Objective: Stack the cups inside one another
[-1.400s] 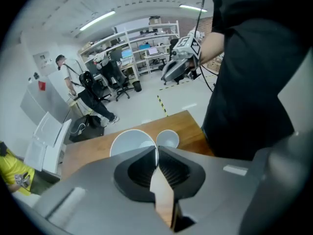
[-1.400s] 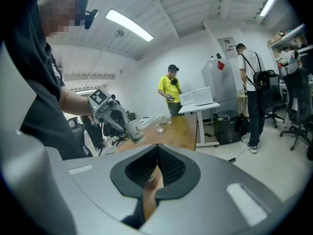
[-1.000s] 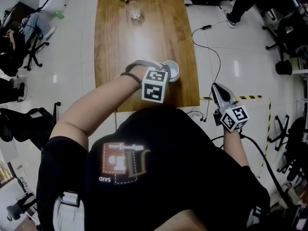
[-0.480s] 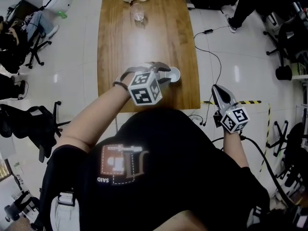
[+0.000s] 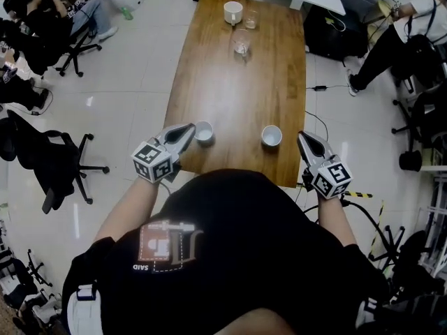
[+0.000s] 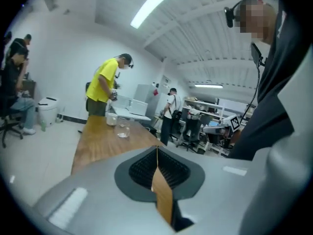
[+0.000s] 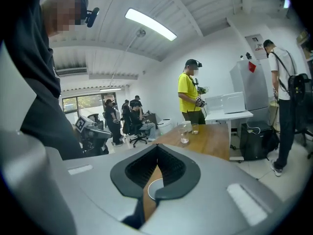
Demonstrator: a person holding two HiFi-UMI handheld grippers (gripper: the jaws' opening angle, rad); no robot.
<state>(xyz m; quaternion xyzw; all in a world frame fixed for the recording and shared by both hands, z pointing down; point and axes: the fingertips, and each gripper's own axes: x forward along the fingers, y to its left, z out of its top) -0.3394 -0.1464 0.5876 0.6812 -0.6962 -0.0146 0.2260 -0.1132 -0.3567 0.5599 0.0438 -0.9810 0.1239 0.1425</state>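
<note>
Two white cups stand near the wooden table's (image 5: 237, 89) front edge, one at the left (image 5: 203, 131) and one at the right (image 5: 271, 136). My left gripper (image 5: 189, 128) lies at the front left corner, its tips just left of the left cup. Its jaws are closing, and in the left gripper view (image 6: 157, 149) they meet with nothing between them. My right gripper (image 5: 304, 138) hangs at the table's right front edge, right of the other cup, jaws shut and empty (image 7: 157, 157). That cup (image 7: 152, 190) shows through the gap below its tips.
At the far end stand another white cup (image 5: 233, 11) and two clear glasses (image 5: 241, 44) (image 5: 251, 19). Office chairs (image 5: 49, 166) and seated people are at the left. A standing person in yellow (image 7: 190, 99), bags and cables (image 5: 328, 89) are around the far end and right.
My left gripper stood around the right-hand cup, let it go and swung left to the front corner, jaws now together. A second cup now shows. The right gripper came closer to the table edge.
</note>
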